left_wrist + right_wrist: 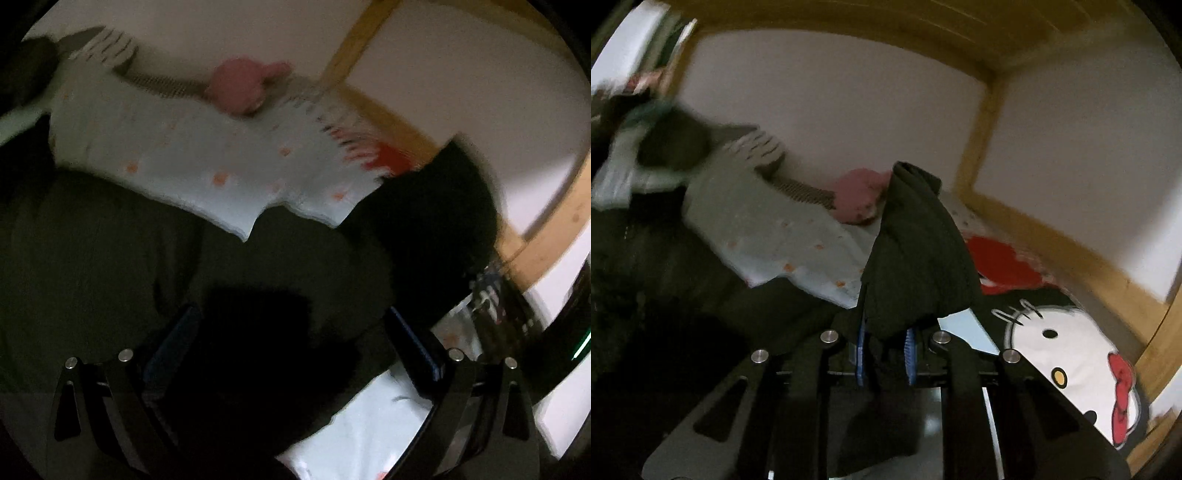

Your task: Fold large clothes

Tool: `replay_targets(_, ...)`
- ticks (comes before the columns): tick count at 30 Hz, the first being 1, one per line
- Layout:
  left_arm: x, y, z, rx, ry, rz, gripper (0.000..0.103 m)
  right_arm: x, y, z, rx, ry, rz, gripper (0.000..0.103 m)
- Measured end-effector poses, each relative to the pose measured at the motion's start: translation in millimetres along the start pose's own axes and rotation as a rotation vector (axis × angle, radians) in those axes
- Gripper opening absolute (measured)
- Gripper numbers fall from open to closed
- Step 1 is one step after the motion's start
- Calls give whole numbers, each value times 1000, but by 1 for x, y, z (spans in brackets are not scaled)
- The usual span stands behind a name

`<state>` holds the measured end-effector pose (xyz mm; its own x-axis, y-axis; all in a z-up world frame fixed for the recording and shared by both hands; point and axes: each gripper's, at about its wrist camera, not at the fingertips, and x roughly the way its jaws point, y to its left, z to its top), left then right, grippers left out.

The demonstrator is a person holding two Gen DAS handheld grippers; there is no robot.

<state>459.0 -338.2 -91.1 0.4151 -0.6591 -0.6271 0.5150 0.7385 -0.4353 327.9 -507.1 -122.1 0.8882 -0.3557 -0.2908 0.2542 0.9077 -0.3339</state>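
A large dark green garment (110, 251) lies spread over the bed and fills the lower left of the left wrist view. My left gripper (295, 339) is open just above it, with dark cloth between its wide-apart fingers. My right gripper (884, 343) is shut on a bunched fold of the same dark garment (916, 251), which stands up from between its blue pads (909, 350). The rest of the garment (665, 280) lies at the left of the right wrist view.
A white sheet with orange dots (192, 147) covers the bed. A pink plush toy (240, 88) lies by the wall. A Hello Kitty pillow (1078, 354) and a red cushion (1004, 266) lie at the right. A wooden bed frame (982, 122) borders the bed.
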Motion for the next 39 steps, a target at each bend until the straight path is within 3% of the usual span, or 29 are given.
replay_targets(3,-23,-2,21,-13,3,-105,98,-16,45,-12,-168,-37,-41,16)
replay_targets(7,-16,8,28,-123,127,-229,98,-45,90,-24,-393,-108,-86,16)
replay_targets(9,-7,12,28,-164,172,-238,98,-54,105,-28,-462,-123,-95,16)
replay_targets(12,-2,18,23,-170,197,-183,98,-69,131,-36,-589,-149,-112,16)
replay_targets(16,10,30,9,-226,294,-245,94,-91,156,-41,-672,-180,-100,16)
replay_targets(17,8,33,5,-235,290,-248,71,-94,159,-42,-676,-176,-93,16)
replay_targets(18,6,37,2,-232,295,-223,36,-96,161,-43,-679,-166,-81,17)
replay_targets(19,5,40,0,-230,300,-219,25,-96,158,-48,-676,-155,-63,18)
replay_targets(20,0,44,-2,-235,294,-215,21,-99,158,-48,-676,-149,-47,18)
replay_targets(21,-4,47,-2,-240,284,-215,17,-102,160,-48,-680,-138,-14,22)
replay_targets(23,-15,53,-1,-245,263,-221,15,-111,163,-46,-680,-122,41,41)
replay_targets(24,-21,55,1,-246,250,-227,15,-119,162,-48,-682,-150,41,70)
replay_targets(25,-28,57,2,-249,239,-238,15,-125,160,-49,-680,-180,29,91)
replay_targets(26,-38,60,4,-253,222,-258,15,-129,156,-51,-672,-199,8,91)
replay_targets(29,-71,63,10,-230,171,-284,15,-118,146,-57,-682,-146,-67,91)
replay_targets(30,-84,62,13,-216,157,-297,15,-112,146,-59,-699,-134,-110,90)
replay_targets(32,-103,60,16,-184,138,-311,15,-105,156,-50,-720,-104,-136,72)
replay_targets(34,-121,60,18,-153,114,-290,15,-92,166,-25,-685,-56,-149,14)
replay_targets(36,-140,68,19,-131,76,-222,15,-89,172,-6,-630,-31,-81,9)
replay_targets(39,-164,92,23,-119,18,-85,15,-98,212,11,-665,-43,14,5)
